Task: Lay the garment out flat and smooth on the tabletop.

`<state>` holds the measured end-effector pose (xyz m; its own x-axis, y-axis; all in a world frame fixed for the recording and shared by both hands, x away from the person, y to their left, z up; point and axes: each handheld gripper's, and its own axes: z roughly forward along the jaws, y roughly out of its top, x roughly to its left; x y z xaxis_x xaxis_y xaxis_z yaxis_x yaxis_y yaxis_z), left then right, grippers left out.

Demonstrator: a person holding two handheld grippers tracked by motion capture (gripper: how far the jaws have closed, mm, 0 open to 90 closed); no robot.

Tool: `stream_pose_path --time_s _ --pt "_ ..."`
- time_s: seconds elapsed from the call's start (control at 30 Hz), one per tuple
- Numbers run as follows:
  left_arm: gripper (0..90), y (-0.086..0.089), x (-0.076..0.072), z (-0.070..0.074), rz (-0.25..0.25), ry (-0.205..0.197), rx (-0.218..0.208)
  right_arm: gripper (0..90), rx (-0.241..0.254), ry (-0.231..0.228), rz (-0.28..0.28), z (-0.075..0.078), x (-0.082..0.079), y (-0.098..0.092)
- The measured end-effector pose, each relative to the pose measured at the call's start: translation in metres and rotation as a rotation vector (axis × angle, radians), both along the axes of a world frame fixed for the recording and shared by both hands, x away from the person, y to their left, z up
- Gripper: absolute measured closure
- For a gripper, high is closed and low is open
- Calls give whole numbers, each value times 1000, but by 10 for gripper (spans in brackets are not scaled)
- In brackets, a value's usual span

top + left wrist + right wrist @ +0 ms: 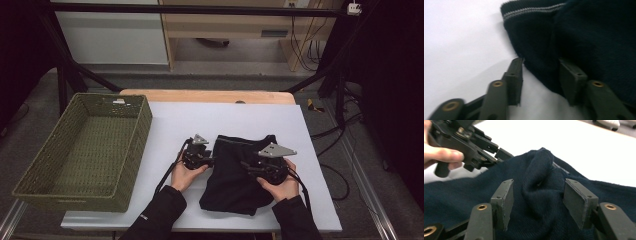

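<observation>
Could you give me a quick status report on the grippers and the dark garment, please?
Left gripper open at dark garment edge. Right gripper open over a raised fold. Nothing in the way.

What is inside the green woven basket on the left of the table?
The basket looks empty: its woven floor and inner walls show in the high view, with a small white tag at the far rim. The strip of floor just behind the near wall is hidden, so that part cannot be checked.

Black garment cut off at right edge; basket corner cropped.
</observation>
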<state>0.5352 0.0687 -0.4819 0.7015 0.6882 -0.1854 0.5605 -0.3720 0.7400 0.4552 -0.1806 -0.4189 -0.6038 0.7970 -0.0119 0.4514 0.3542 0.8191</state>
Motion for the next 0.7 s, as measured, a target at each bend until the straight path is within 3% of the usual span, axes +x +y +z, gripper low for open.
stream_pose_path --time_s 0.1,0.27,0.37,0.47,0.6,0.7 --pt "680 -3 0 -1 -2 0 -13 467 -6 18 11 -8 3 4" --pt "816 -6 1 -2 -20 6 -15 666 -46 23 18 -12 4 8" --pt "836 -1 -1 4 -27 -22 4 709 -42 21 14 -8 1 6" --pt "841 16 -4 16 -11 -49 -32 710 -7 23 21 -2 -2 1" --pt "845 48 -8 36 34 -90 -33 709 25 19 31 6 -8 -8" --pt "846 66 -13 45 64 -122 8 711 59 24 45 11 -11 -13"
